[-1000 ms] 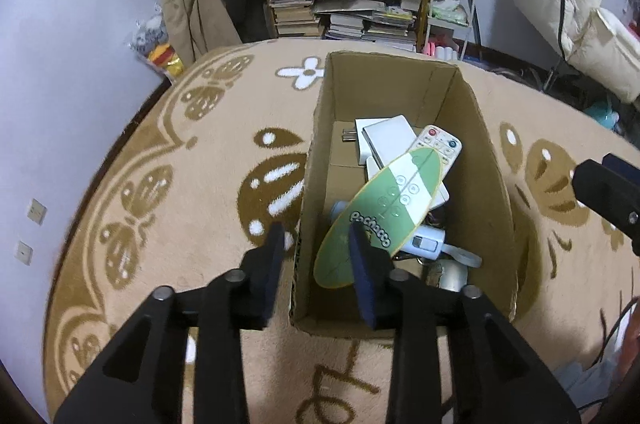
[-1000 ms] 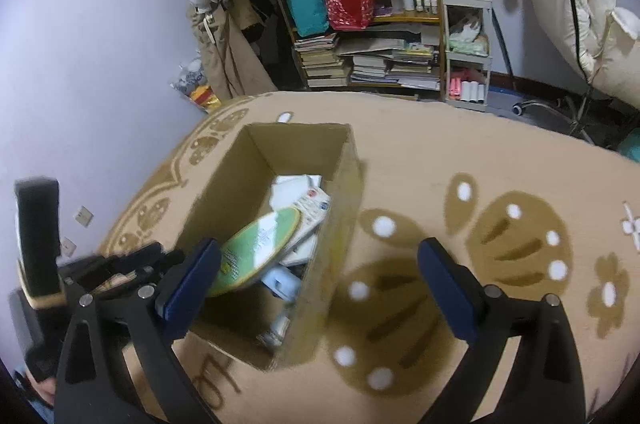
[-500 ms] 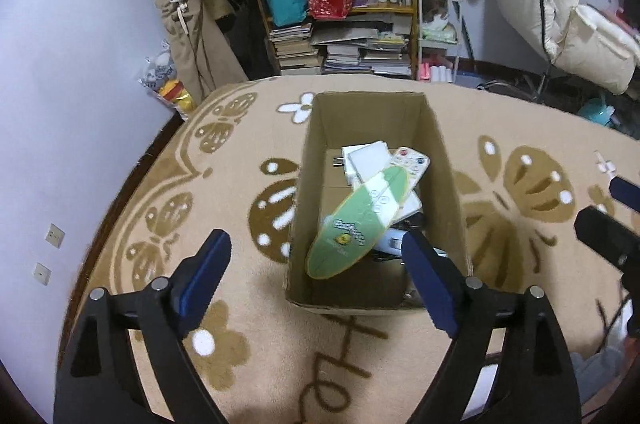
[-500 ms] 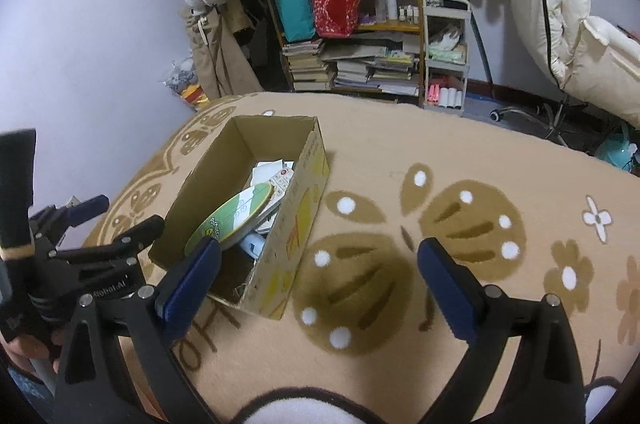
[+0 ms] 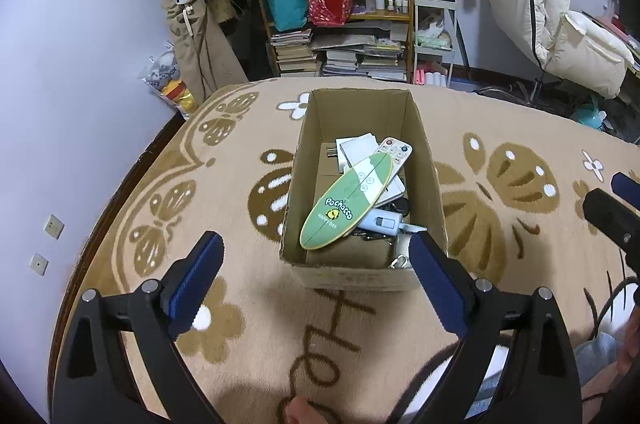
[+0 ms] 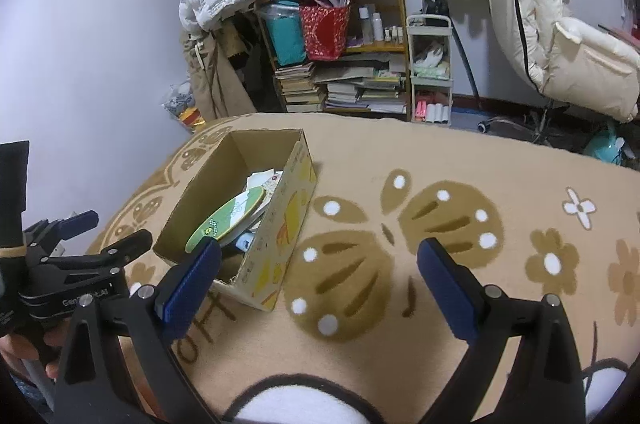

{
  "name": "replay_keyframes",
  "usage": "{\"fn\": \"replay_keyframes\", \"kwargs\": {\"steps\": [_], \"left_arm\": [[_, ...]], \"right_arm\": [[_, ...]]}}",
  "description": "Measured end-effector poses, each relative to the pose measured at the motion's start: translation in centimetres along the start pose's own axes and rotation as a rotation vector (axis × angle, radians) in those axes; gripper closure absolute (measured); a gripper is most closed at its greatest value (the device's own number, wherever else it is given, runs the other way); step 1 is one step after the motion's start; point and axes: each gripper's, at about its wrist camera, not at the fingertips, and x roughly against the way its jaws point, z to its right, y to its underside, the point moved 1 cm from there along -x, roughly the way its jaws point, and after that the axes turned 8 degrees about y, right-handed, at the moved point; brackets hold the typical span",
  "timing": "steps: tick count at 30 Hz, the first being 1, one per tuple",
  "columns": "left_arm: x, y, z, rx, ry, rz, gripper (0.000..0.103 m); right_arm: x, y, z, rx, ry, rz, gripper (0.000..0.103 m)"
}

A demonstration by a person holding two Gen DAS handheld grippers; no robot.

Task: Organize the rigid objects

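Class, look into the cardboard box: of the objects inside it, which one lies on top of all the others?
The green oval board printed "Pochacco": it rests slantwise across the white remote and the pale blue device, which lie partly under it.

Tan butterfly-patterned rug (image 5: 200, 304) beneath me; at twelve o'clock a wooden bookshelf (image 5: 340, 12) (books stacked low) against my pale lilac wall (image 5: 72, 64).

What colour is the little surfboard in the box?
Green with a white stripe; clearest in the left wrist view.
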Motion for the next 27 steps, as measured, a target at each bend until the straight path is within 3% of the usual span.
{"fn": "replay_keyframes", "kwargs": {"steps": [9, 19, 27], "left_arm": [[2.3, 0.2, 1.0, 0.011, -0.009, 0.047, 0.009], [6.8, 1.3, 3.3, -0.064, -0.058, 0.231, 0.009], [6.4, 2.5, 4.1, -0.065, -0.042, 0.253, 0.009]], "right_arm": [[2.3, 1.4, 1.2, -0.039, 0.004, 0.049, 0.0], [5.3, 2.2, 1.9, -0.043, -0.032, 0.135, 0.0], [5.5, 3.5, 1.7, -0.035, -0.03, 0.186, 0.0]]}}
